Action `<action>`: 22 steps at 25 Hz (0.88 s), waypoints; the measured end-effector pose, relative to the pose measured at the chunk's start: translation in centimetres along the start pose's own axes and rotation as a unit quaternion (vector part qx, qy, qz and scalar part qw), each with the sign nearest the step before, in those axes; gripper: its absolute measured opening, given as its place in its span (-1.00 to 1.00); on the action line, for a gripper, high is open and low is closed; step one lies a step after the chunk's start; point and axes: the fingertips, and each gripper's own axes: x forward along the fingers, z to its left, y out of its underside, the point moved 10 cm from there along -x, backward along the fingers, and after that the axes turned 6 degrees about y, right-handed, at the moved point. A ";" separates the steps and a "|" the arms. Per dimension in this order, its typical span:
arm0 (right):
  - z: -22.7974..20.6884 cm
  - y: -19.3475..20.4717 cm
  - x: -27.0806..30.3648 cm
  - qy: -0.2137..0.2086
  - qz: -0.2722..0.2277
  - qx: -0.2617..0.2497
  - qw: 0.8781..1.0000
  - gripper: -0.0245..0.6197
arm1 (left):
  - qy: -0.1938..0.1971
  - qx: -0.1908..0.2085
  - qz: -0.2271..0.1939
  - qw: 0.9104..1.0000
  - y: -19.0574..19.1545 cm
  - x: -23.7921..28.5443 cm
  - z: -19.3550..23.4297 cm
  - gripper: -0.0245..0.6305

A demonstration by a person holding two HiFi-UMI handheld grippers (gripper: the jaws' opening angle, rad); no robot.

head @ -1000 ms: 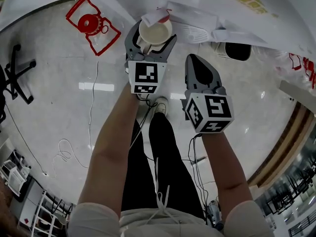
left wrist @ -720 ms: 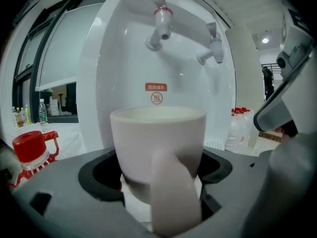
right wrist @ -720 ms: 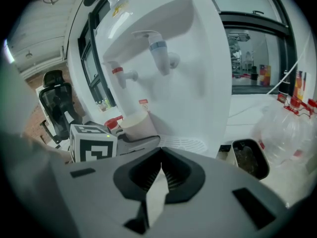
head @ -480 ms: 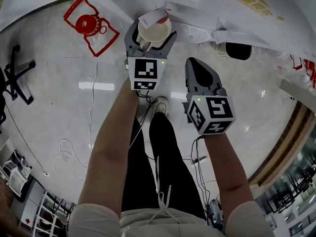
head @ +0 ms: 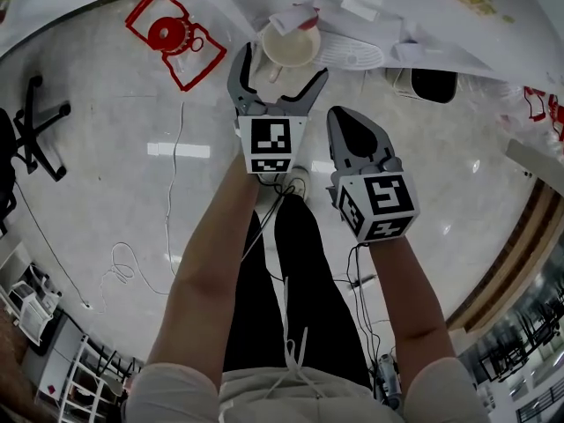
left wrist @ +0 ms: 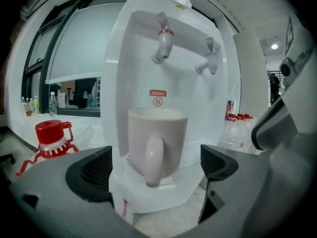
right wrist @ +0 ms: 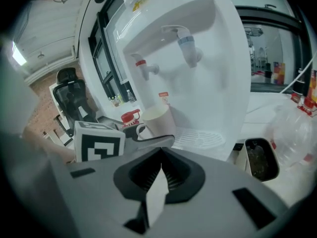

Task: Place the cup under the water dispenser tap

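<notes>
Cream ceramic cup (left wrist: 157, 143) with a loop handle stands upright on the white ledge of the white plastic water dispenser (left wrist: 129, 58), below its red-collared tap (left wrist: 163, 43) as near as I can line it up, and its handle is turned towards me. From the head view I see the cup (head: 289, 47) just beyond the tips of my left gripper (head: 280, 69). The gripper's jaws have just been opening and now stand spread wide. In the left gripper view the cup sits in the gap between the two dark ribbed pads (left wrist: 94, 170), and each pad is clear of its wall, so nothing is gripped. A second tap with a pale collar (left wrist: 210, 58) hangs to the right of the red one, over the slotted white drip grille (right wrist: 198, 139). My right gripper (head: 342, 120) hovers just beside the left one, short of the dispenser. Its jaws are pressed together with nothing between them (right wrist: 161, 170). Off to the left a red plastic lid with a handle (left wrist: 51, 133) stands on the pale floor, and to the right of the dispenser is a dark open-topped container (right wrist: 257, 157).
</notes>
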 end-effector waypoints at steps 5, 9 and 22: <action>0.8 0.5 -1.5 0.014 0.008 0.013 1.000 -0.84 | -0.011 -0.025 0.025 0.999 0.1 -5.5 -0.7 0.69; 1.9 0.1 -3.1 0.022 0.011 0.020 0.999 -0.84 | -0.011 -0.049 0.060 0.997 0.0 -9.9 -1.0 0.38; 7.3 -6.8 -11.1 0.055 -0.044 0.047 0.996 -0.84 | 0.010 -0.113 0.045 0.992 -9.9 -20.5 -1.2 -0.87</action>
